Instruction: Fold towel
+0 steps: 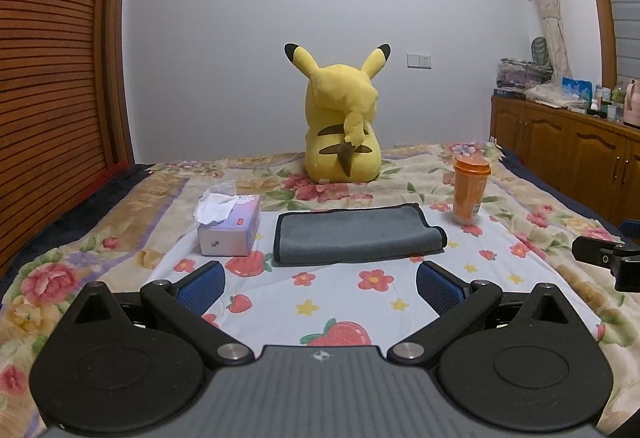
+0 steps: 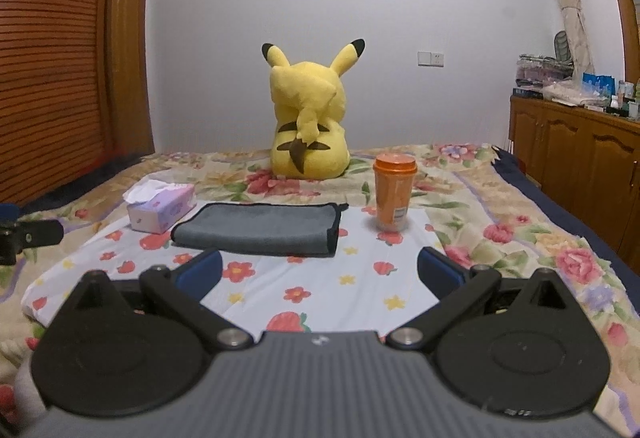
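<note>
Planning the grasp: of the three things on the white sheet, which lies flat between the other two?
The grey towel: it lies flat between the tissue box and the upright orange cup.

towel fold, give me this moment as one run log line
towel: folded, flat on sheet, untouched | left gripper: open, short of towel | right gripper: open, short of towel | tissue box left, orange cup right

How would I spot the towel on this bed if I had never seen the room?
Start at the big yellow plush toy sitting on the flowered bed. In front of it, between a tissue box and an orange cup, lies the towel: flat, grey, dark-edged, already folded over.
</note>
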The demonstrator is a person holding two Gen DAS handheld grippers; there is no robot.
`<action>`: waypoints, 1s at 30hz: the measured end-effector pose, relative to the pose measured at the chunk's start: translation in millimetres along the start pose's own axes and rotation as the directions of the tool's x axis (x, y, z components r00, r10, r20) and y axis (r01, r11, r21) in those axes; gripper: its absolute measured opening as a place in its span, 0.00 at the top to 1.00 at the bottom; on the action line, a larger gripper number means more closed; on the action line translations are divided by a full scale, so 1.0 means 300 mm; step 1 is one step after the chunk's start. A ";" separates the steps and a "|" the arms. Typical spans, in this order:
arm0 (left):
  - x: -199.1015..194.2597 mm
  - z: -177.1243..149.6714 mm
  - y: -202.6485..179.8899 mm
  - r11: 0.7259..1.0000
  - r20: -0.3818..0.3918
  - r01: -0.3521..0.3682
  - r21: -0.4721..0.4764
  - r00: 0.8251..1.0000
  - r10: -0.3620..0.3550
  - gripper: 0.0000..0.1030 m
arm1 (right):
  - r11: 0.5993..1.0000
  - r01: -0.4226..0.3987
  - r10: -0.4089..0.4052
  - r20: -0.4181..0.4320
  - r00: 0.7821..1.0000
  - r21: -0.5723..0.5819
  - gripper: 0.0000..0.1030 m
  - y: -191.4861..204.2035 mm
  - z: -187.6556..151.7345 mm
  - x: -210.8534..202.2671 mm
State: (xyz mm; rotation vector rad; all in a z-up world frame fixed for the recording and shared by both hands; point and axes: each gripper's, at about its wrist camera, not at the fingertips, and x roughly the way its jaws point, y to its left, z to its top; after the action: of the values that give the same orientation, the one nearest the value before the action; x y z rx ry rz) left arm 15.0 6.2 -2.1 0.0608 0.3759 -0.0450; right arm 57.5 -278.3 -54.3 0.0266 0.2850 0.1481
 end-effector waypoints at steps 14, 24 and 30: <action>-0.003 0.001 0.002 1.000 0.002 -0.001 -0.001 1.000 0.001 0.00 | 1.000 0.000 0.000 -0.006 1.000 0.005 0.00 -0.005 -0.002 0.004; -0.003 0.000 0.001 1.000 0.002 -0.001 -0.001 1.000 0.001 0.00 | 1.000 -0.001 0.001 -0.007 1.000 0.006 0.00 -0.004 -0.003 0.006; -0.003 0.001 0.002 1.000 0.002 -0.001 -0.001 1.000 0.001 0.00 | 1.000 -0.001 0.001 -0.007 1.000 0.005 0.00 -0.004 -0.003 0.006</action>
State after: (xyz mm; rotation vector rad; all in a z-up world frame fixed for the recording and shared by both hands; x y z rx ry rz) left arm 14.3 6.8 -1.5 0.0599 0.3738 -0.0437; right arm 59.0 -279.3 -55.6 0.0314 0.2926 0.1484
